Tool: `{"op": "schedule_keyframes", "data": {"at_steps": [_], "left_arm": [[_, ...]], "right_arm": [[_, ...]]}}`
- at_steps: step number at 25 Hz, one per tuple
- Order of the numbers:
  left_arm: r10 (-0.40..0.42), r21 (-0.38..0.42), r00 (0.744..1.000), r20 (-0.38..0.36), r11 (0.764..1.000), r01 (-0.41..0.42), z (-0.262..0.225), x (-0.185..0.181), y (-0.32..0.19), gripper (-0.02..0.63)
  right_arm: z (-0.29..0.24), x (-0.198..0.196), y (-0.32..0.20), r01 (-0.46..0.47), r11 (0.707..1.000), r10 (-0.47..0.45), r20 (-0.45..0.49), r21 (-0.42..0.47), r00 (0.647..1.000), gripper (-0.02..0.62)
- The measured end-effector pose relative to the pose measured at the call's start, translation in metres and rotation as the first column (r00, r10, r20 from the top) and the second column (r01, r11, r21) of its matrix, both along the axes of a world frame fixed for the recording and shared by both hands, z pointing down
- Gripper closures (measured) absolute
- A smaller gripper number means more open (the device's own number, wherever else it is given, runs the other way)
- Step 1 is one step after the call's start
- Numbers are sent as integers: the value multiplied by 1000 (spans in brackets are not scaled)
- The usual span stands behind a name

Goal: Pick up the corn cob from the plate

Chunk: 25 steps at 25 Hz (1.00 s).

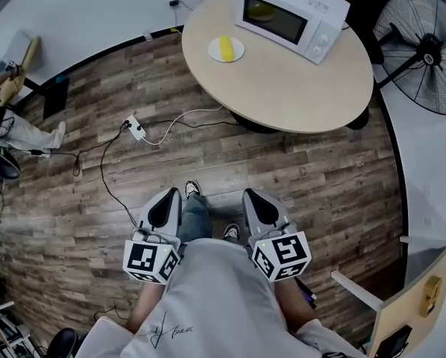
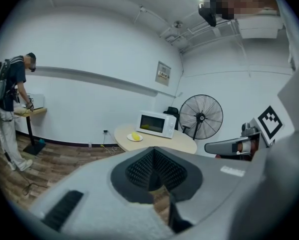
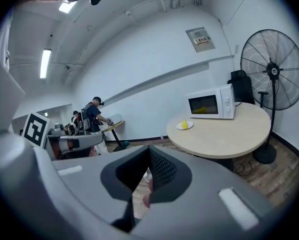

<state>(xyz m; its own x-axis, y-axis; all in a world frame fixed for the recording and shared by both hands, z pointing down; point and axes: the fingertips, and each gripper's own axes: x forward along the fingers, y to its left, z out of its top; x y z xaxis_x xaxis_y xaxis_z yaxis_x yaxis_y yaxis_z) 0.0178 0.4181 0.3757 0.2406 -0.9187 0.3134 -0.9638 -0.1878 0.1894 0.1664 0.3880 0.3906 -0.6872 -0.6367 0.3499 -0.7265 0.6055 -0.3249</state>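
Yellow corn cob lay on a white plate on the round tabletop, near a white microwave. Well apart from it, above the wooden floor, the left tongs and right tongs were both closed, gripping nothing.

Well ahead of the left claw and the right claw stands the table. On it, the plate bearing the corn cob lies ahead of the left claw, and the microwave sits just right of the plate. The fan stands right of the table.
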Motion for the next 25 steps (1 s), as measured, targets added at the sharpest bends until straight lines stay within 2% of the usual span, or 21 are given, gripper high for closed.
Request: {"op": "schedule_keyframes", "data": {"at_steps": [8, 20, 25], "left_arm": [[18, -1, 1000, -9, 1000, -18, -11, -56, -57, 607], [118, 18, 993, -26, 993, -118, -22, -140, -136, 607], [152, 11, 985, -82, 988, -151, -27, -164, -158, 607]], "right_arm": [[-10, -50, -58, -33, 999, 33, 4, -13, 999, 584], [-30, -137, -134, -113, 993, 114, -16, 20, 993, 583], [-37, -161, -158, -164, 986, 164, 1, 31, 986, 583]]}}
